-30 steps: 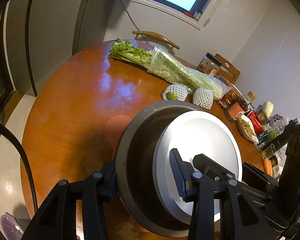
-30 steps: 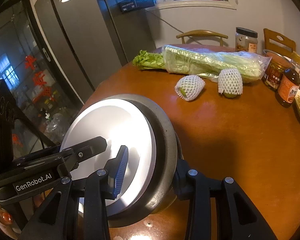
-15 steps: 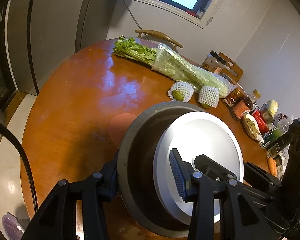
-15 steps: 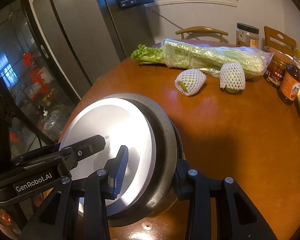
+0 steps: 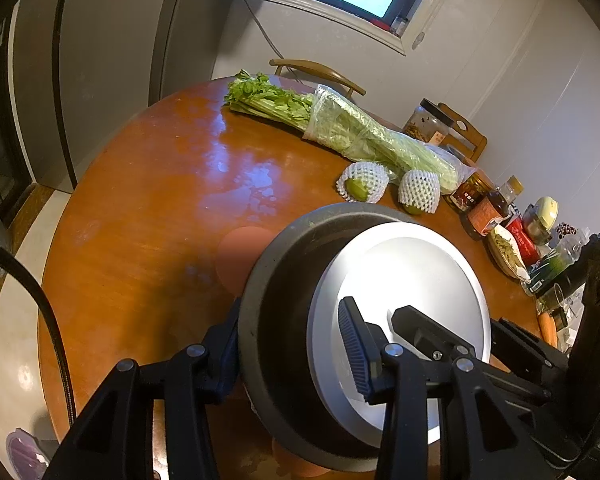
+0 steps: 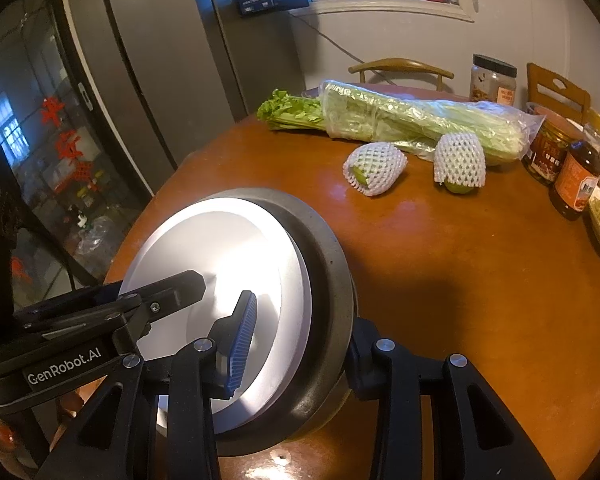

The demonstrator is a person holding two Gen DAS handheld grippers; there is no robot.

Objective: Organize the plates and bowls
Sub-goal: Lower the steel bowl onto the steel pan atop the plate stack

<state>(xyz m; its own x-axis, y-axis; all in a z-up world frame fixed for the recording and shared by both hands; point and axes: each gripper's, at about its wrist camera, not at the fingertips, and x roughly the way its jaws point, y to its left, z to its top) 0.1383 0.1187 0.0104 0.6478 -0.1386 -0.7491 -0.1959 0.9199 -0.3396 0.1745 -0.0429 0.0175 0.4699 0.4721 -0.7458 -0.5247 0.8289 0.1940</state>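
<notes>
A dark grey bowl [image 5: 284,276] holds a white plate [image 5: 420,280] inside it, above the near edge of the round wooden table [image 5: 160,184]. My left gripper [image 5: 292,344] straddles the bowl's left rim, one finger outside and one inside against the plate. My right gripper [image 6: 300,340] straddles the bowl's [image 6: 328,264] right rim the same way, beside the plate [image 6: 220,248]. Both are shut on the stack. The bowl's underside is hidden.
Bagged celery [image 5: 356,136] lies at the far side, with two net-wrapped fruits [image 6: 376,168] in front of it. Jars and bottles [image 5: 488,208] crowd the table's right edge. Two chairs [image 6: 400,68] stand behind, a fridge [image 6: 160,60] to the left.
Both grippers and the bowl with its plate have drawn slightly back from the celery and fruits; the grip is unchanged.
</notes>
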